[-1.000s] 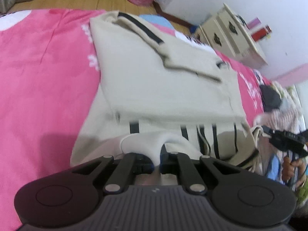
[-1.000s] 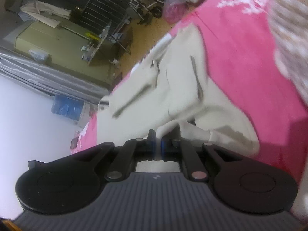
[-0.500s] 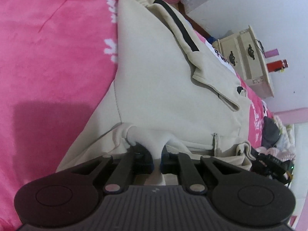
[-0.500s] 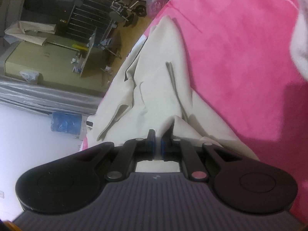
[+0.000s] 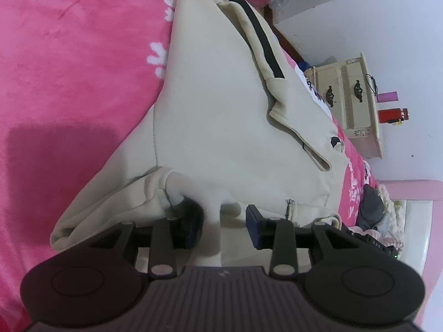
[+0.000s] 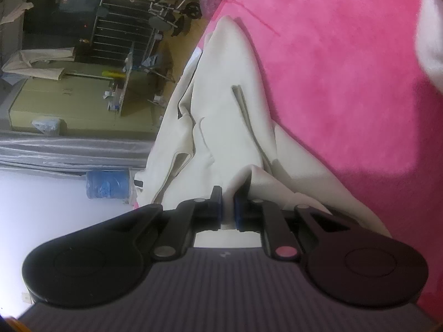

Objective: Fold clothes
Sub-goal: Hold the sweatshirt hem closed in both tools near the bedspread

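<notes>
Now the fold is being laid down and let go. The cream-coloured soft fabric jacket with black stripes [image 5: 221, 116] lies spread on the bright pink fleece blanket with white flower prints [image 5: 69, 63], its upper layer already doubled over the lower one. In the left wrist view the left gripper [image 5: 224, 222] has just been opening: its jaws stand partly apart, and a pulled-up tuck of the cream cloth sits between them, lying against the left pad while the right pad stands clear of it. In the right wrist view the right gripper [image 6: 228, 210] is nearly closed, pinching a thin edge of the same garment between its blue-faced pads. Both grippers sit low, close to the cloth. I judge the step in hand to be the release after a fold. The next move likely calls for the right gripper to let its edge go too, then for both to draw back without dragging the cloth, since the tuck may cling to a pad and pull the layer askew. A cream drawer cabinet [image 5: 357, 102] stands beyond the bed.
</notes>
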